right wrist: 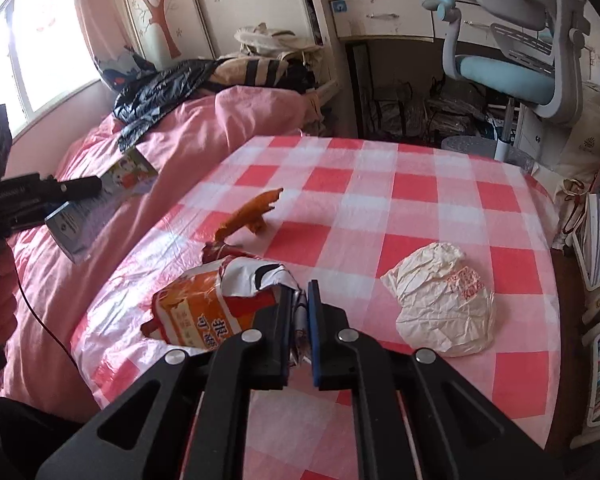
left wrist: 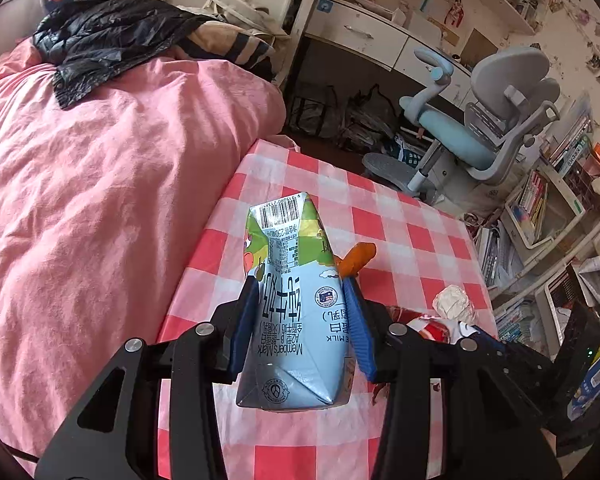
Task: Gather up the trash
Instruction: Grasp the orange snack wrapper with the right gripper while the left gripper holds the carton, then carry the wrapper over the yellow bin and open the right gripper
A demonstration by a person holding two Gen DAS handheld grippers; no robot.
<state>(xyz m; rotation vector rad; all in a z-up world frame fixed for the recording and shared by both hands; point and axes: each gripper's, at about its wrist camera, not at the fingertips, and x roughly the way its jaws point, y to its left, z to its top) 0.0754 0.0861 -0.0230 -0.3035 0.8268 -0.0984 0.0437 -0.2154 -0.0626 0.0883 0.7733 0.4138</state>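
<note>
My left gripper [left wrist: 300,292] is shut on a blue and green milk carton [left wrist: 292,304] and holds it above the left edge of the checked table [left wrist: 384,216]. The carton also shows at the far left of the right wrist view [right wrist: 100,204], over the bed. My right gripper [right wrist: 300,292] is shut on the torn silver edge of an orange snack bag [right wrist: 212,308] lying on the table. A crumpled white paper wrapper [right wrist: 444,300] lies to its right; it also shows in the left wrist view [left wrist: 454,302]. An orange scrap [right wrist: 252,212] lies farther back.
A bed with a pink cover [left wrist: 100,200] and a dark jacket [left wrist: 112,44] runs along the table's left side. A grey-blue desk chair [left wrist: 480,132] and a white desk [right wrist: 380,16] stand beyond the table. Bookshelves [left wrist: 548,208] line the right.
</note>
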